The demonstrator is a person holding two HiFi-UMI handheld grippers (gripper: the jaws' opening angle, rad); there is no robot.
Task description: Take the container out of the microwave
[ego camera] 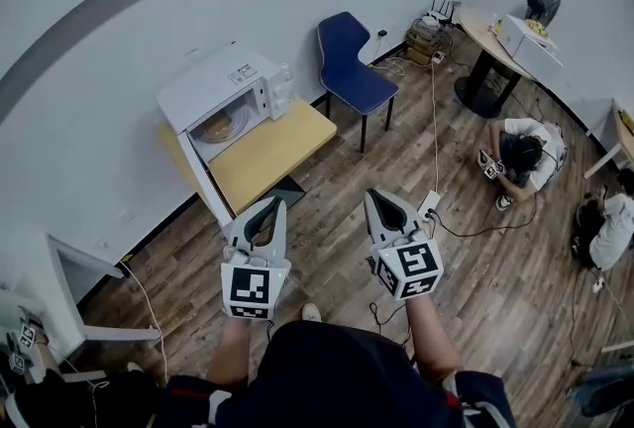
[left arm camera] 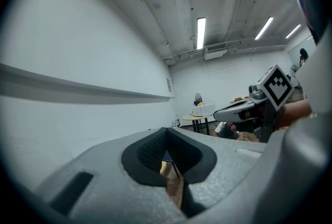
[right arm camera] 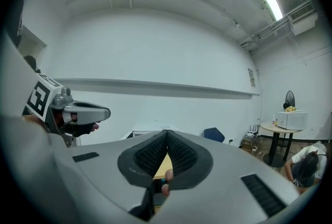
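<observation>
A white microwave (ego camera: 220, 91) stands with its door (ego camera: 201, 176) swung open on a yellow wooden table (ego camera: 275, 151) against the wall. Inside it lies a round tan container (ego camera: 220, 126). My left gripper (ego camera: 274, 205) and right gripper (ego camera: 375, 196) hang side by side over the wood floor, well short of the table, both shut with nothing in them. The jaws meet in the left gripper view (left arm camera: 166, 130) and in the right gripper view (right arm camera: 166, 133). Each gripper view also shows the other one: the right gripper (left arm camera: 244, 108) and the left gripper (right arm camera: 83, 112).
A blue chair (ego camera: 351, 69) stands right of the table. Cables and a power strip (ego camera: 429, 206) lie on the floor. Two people (ego camera: 525, 152) (ego camera: 606, 224) sit on the floor at right. A round table (ego camera: 498, 45) with a white appliance stands at far right, and a white shelf (ego camera: 74, 269) at left.
</observation>
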